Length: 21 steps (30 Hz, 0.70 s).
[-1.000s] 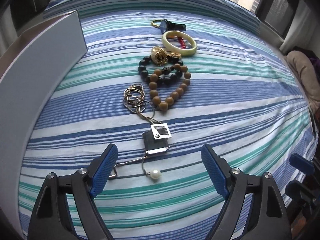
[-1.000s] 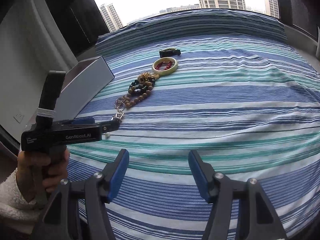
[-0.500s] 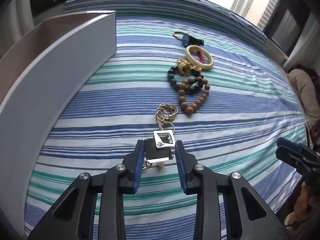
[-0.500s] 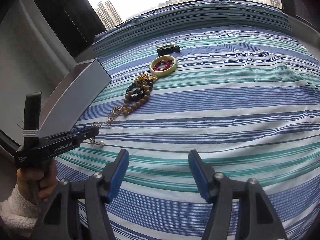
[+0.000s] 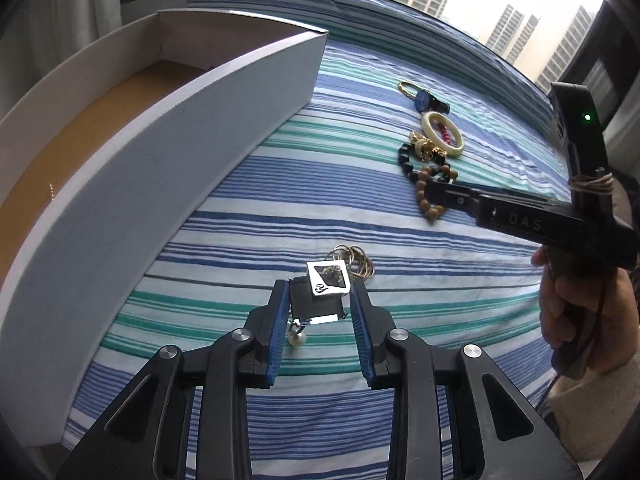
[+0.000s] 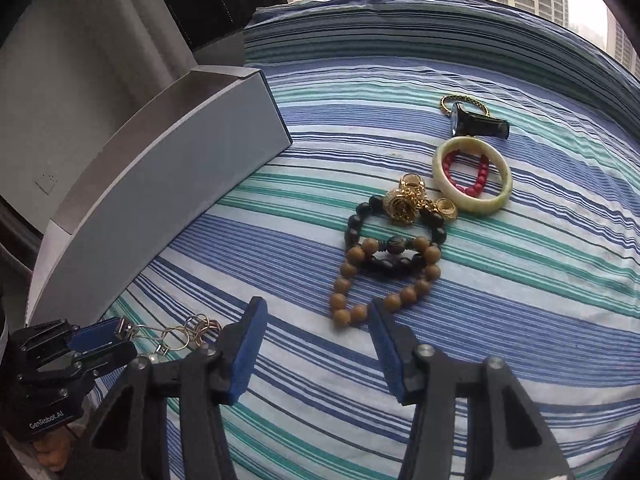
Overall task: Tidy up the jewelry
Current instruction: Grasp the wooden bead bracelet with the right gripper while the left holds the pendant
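The necklace (image 5: 320, 300) has a dark square pendant, a silver square charm, a small pearl and thin gold rings. It's pinched in the left gripper (image 5: 319, 312), trailing over the striped bedspread (image 5: 280, 184) beside the white box (image 5: 168, 184). The right gripper (image 6: 316, 344) has just been closing, nothing between its blue pads yet, by the brown bead bracelet (image 6: 344, 300).

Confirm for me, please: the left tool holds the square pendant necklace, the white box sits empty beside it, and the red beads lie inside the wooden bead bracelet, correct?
Not quite. The red beads lie inside the pale jade bangle, not the wooden bead bracelet; the right wrist view shows this. The rest stands: the left tool grips the square pendant necklace, beside the white box.
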Available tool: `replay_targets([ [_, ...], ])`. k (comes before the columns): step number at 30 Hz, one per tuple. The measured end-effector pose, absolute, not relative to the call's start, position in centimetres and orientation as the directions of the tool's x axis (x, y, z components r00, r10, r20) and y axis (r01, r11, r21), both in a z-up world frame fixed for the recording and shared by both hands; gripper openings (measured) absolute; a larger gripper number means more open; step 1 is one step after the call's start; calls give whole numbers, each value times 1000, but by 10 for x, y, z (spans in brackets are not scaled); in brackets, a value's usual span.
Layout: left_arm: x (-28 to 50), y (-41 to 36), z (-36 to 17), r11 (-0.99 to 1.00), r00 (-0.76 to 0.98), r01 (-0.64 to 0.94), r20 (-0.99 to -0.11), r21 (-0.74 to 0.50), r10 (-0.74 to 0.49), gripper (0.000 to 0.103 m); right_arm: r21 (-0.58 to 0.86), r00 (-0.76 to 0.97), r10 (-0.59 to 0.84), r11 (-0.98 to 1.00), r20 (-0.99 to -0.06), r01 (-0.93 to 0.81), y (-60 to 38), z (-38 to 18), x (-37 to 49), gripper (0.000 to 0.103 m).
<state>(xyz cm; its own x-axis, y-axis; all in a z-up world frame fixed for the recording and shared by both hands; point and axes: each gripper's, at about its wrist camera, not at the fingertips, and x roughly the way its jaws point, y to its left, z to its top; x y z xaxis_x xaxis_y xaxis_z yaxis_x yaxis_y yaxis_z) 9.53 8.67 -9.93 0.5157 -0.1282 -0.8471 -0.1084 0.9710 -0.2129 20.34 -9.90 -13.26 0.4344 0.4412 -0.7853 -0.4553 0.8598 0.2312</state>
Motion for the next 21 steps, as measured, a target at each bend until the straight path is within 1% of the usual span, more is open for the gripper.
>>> replay_targets([
  [1, 94, 89, -99, 970, 516, -112, -847, -216, -129, 30, 205, 440, 419, 867, -795, -454, -90, -136, 210, 45],
  [3, 91, 92, -99, 968, 518, -117, -845, -223, -132, 30, 165, 435, 362, 890, -825, -426, -79, -148, 227, 44],
  [5, 89, 94, -98, 967, 521, -119, -844, -223, -131, 30, 164, 405, 328, 907, -853, -388, -77, -161, 237, 38],
  [7, 86, 95, -97, 969, 524, -118, -842, -219, -126, 30, 122, 429, 296, 914, -853, -388, -74, -161, 235, 12],
  [10, 84, 99, -92, 965, 529, -114, -837, -236, -142, 30, 182, 435, 341, 913, -833, -366, -88, -152, 229, 12],
  [13, 80, 103, -82, 960, 539, -105, -826, -260, -165, 30, 314, 434, 445, 886, -783, -342, -113, -129, 215, 12],
  [15, 78, 105, -74, 956, 545, -102, -819, -276, -178, 30, 378, 436, 502, 860, -747, -342, -128, -112, 204, 12],
  [21, 68, 110, -45, 962, 573, -110, -807, -250, -144, 30, 486, 418, 618, 785, -666, -385, -148, -72, 175, 12],
])
